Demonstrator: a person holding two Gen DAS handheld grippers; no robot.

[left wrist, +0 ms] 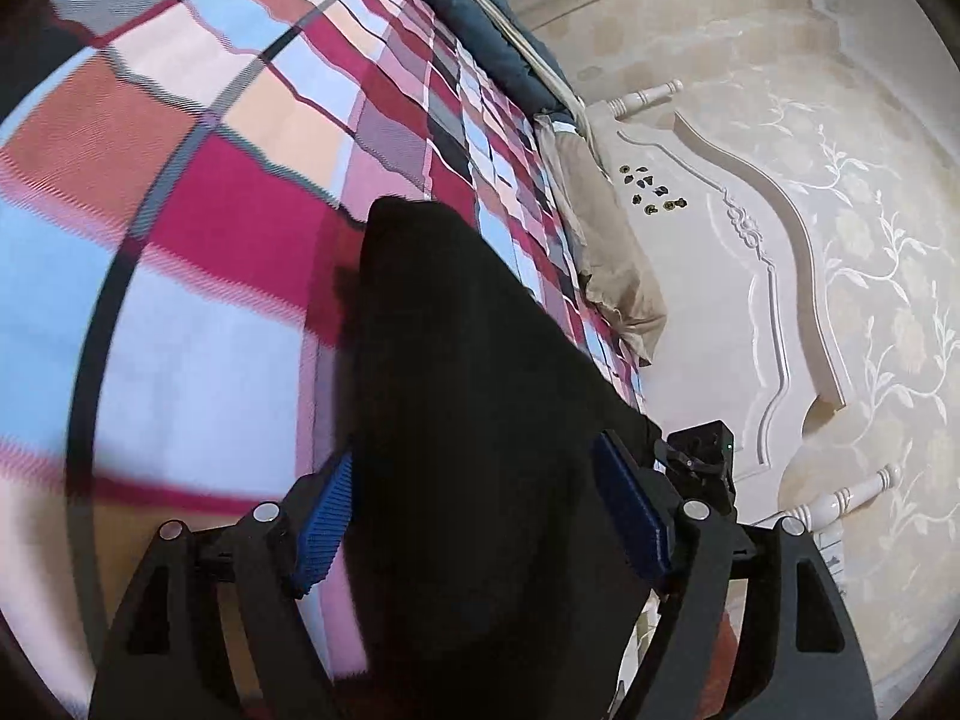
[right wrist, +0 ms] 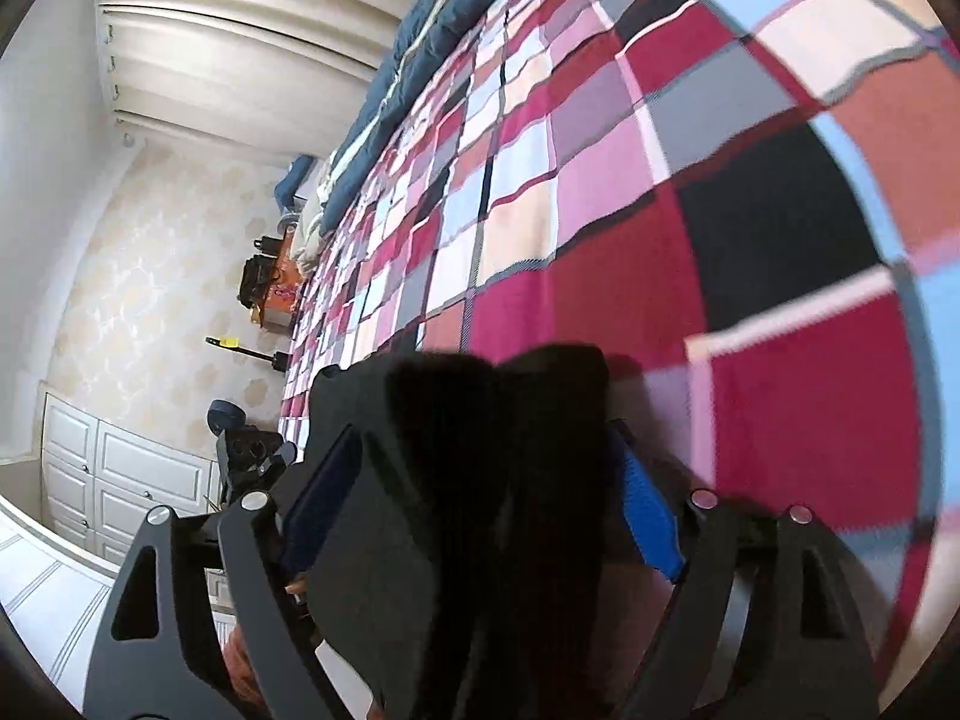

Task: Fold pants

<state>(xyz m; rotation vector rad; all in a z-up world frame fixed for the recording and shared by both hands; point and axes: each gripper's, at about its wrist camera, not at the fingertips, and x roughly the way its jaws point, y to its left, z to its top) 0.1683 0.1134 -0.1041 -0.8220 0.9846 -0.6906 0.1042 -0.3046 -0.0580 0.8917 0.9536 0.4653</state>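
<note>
The left tongs [left wrist: 480, 516] are seen wide open, and the black pants [left wrist: 480, 390] lie between the blue pads [left wrist: 630, 510] without being pressed. The right tongs [right wrist: 480, 516] are opened wide as well, with the pants [right wrist: 480, 480] in the gap, not gripped. The pants are laid on the checked bed [left wrist: 210, 210], beyond which a headboard [left wrist: 720, 240] is seen.

Pants [left wrist: 480, 420] lower end off-frame, bedspread [left wrist: 180, 330] blurred
</note>
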